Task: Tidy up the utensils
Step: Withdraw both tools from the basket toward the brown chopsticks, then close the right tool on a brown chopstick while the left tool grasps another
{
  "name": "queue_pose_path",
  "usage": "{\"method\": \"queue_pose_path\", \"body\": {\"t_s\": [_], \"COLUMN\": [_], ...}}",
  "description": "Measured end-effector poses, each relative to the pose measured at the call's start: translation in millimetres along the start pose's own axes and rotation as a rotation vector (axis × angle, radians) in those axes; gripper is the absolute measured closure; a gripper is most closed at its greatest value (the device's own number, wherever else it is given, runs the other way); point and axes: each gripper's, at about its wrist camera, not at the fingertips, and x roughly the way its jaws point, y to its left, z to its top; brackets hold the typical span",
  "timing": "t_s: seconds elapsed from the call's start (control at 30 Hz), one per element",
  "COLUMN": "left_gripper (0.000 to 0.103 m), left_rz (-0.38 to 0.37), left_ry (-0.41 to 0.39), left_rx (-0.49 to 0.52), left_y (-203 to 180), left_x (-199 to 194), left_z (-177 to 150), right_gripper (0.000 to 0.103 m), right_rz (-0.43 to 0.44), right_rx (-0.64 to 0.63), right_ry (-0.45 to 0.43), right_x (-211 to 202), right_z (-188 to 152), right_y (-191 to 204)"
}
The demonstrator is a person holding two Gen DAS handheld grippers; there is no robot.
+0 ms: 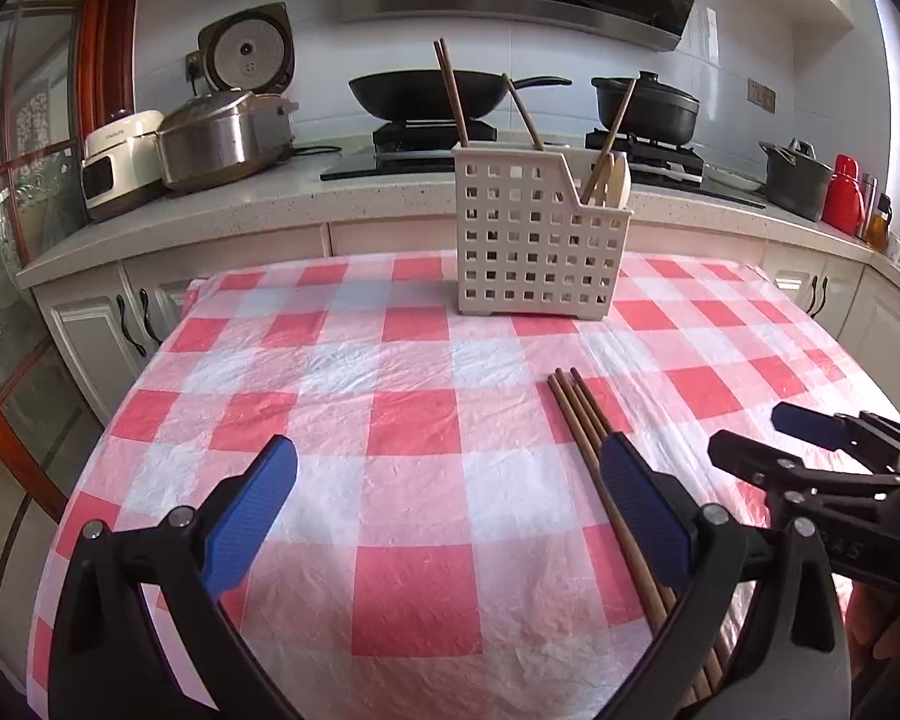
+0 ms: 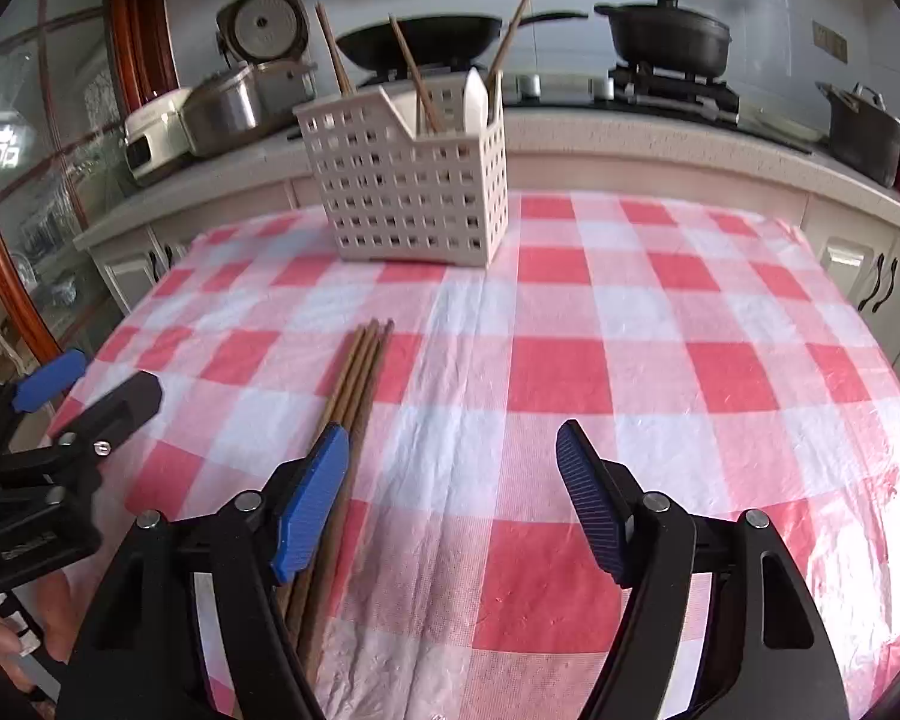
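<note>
Several brown chopsticks [image 1: 576,414] lie side by side on the checked tablecloth; they also show in the right wrist view [image 2: 360,372]. A white perforated utensil holder [image 1: 534,240] stands at the far side of the table with several chopsticks and a pale spoon in it, also in the right wrist view [image 2: 414,180]. My left gripper [image 1: 450,510] is open and empty, its right finger just over the chopsticks. My right gripper [image 2: 450,498] is open and empty, its left finger over the same chopsticks. Each gripper shows in the other's view, the right [image 1: 810,444] and the left [image 2: 72,402].
The table [image 1: 390,540] has a red and white checked cloth. Behind it runs a kitchen counter [image 1: 270,192] with rice cookers [image 1: 222,132], a wok [image 1: 426,93], a black pot [image 1: 645,105] on the hob, and cabinets below.
</note>
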Motion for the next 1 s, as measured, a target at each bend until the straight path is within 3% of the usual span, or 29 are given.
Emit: {"method": "queue_pose_path", "body": {"t_s": [0.2,0.4,1.0], "left_gripper": [0.005,0.005,0.005], "left_rz": [-0.022,-0.017,-0.033], "left_ry": [0.035,0.031,0.058], "left_rx": [0.000,0.028,0.006], "left_y": [5.7,4.8,14.8], "left_x": [7.9,7.0,10.7], "left_z": [-6.3,-9.1,-16.5], "right_gripper": [0.063,0.073,0.076], "right_rz": [0.017,0.034,-0.032], "right_rx": [-0.020,-0.038,-0.104], "right_ry": [0.077,0.105,0.169], "right_x": [22.2,33.5,61.0], "right_z": [3.2,11.9,25.2], "right_y": [13.0,27.7,45.5]}}
